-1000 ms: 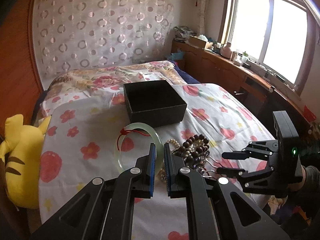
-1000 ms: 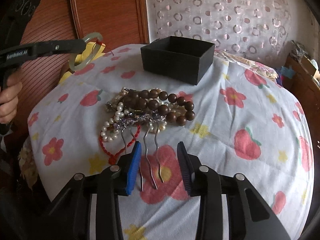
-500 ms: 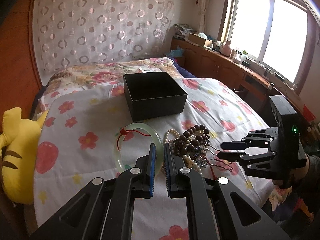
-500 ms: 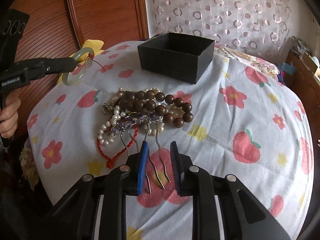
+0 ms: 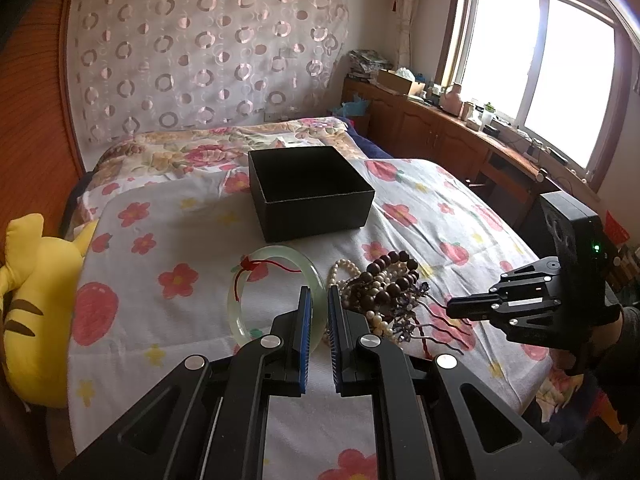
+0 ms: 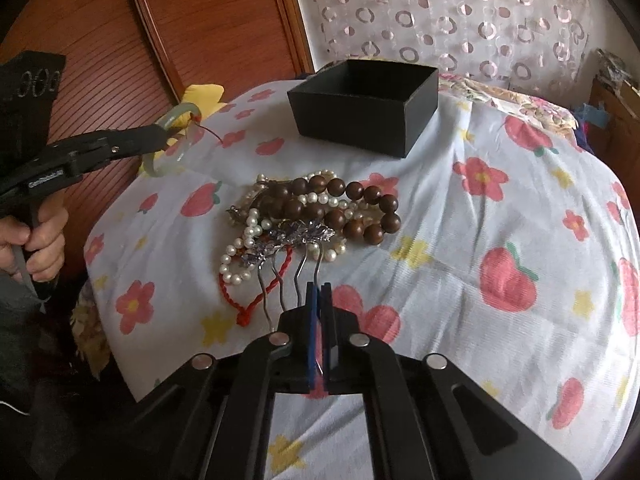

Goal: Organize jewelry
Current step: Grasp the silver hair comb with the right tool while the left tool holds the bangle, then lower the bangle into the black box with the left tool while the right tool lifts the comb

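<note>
while left view hides it, hairpin prong (image 6: 319, 276) pinched

box (image 5: 310, 196): 1 | jade bangle (image 5: 276, 292): 1 | hair comb (image 6: 294, 240): 1 | plush toy (image 5: 36, 300): 1

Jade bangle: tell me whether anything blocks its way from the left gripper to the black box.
Nothing visible does. The left gripper holds the jade bangle above the floral sheet; the open black box sits beyond, and the bead pile lies off to one side.

Jade bangle (image 5: 276, 292) lifted; beads (image 6: 320, 208) heaped before black box (image 6: 364, 104).
</note>
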{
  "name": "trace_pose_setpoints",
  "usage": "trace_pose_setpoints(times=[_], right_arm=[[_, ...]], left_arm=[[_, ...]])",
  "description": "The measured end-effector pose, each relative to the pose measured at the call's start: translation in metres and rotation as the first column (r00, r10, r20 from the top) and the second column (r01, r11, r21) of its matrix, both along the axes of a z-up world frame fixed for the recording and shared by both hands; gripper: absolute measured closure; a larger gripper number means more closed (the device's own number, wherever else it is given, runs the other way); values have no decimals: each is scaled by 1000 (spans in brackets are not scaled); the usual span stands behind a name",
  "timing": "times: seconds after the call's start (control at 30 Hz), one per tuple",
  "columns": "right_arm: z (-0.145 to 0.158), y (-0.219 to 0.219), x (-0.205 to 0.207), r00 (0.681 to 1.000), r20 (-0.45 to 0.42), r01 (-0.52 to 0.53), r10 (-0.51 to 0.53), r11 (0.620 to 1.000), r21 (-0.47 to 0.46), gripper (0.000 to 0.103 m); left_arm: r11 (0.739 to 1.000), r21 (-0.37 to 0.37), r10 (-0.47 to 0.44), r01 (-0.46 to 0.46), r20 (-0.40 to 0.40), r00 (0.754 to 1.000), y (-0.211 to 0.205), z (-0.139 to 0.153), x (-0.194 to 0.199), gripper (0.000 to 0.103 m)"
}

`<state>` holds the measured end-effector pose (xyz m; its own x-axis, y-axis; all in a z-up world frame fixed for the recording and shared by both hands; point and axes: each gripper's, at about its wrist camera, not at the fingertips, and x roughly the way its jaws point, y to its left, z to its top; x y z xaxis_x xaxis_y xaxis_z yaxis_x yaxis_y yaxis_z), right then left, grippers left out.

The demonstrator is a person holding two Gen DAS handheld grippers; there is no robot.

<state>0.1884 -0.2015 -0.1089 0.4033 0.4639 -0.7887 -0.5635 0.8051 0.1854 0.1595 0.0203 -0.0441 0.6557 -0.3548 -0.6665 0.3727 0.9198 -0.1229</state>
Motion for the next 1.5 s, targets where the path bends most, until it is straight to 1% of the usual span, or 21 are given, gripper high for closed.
trace_pose_setpoints(times=[0.13,0.33,0.43,0.5,0.63,0.67,0.7,0.73,0.77,1.0,1.1,1.17,1.2,1.23,1.27,1.5], right_arm=[[2,-3,-3,1000,14,3,-3,1000,-11,101],[23,-3,-16,996,91,-13,18,999,-51,103],[30,0,-19,993,109,-33,42,996,-86,103],[30,0,-17,993,106,-42,52,995,-95,103],[21,1,-9,994,105,-15,25,995,-96,102],[19,1,-7,995,102,-6,16,996,-91,94],[17,2,-7,995,96,0,8,996,-85,83],[16,3,-7,996,93,-1,8,997,-71,55],[15,5,-8,996,89,-7,12,998,-61,42],[-2,18,-15,997,39,-66,71,992,-107,41],[-8,22,-15,996,29,-80,84,989,-128,41],[-11,26,-16,995,34,-89,96,983,-160,41],[-12,29,-17,994,37,-93,101,980,-176,43],[-15,31,-17,994,34,-99,107,976,-192,56],[-15,31,-18,993,44,-98,109,975,-200,63],[-12,21,-23,993,41,-99,109,974,-202,65]], left_arm=[[1000,-2,-7,7,3,1000,-2,3,-2,96],[1000,-1,-15,15,10,1000,-7,9,0,96],[1000,-3,-15,15,16,1000,-10,11,4,96],[1000,-5,-15,15,20,1000,-11,13,5,96],[1000,-12,-16,17,23,1000,-11,14,6,96],[1000,-12,-17,17,23,1000,-10,14,7,96],[1000,-9,-18,19,21,1000,-12,13,7,96],[1000,-8,-19,19,20,1000,-11,13,6,96],[1000,-7,-19,20,17,1000,-12,12,6,96],[1000,-4,-13,13,7,1000,-5,4,4,96],[1000,-7,-10,10,9,1000,-3,3,4,95],[1000,-6,-10,10,8,1000,-3,3,3,96],[1000,-6,-10,10,8,1000,-3,3,3,96],[1000,-6,-10,10,7,1000,-3,3,3,96],[1000,-6,-11,11,8,1000,-3,3,3,96],[1000,-10,-9,9,14,1000,-2,5,4,96]])
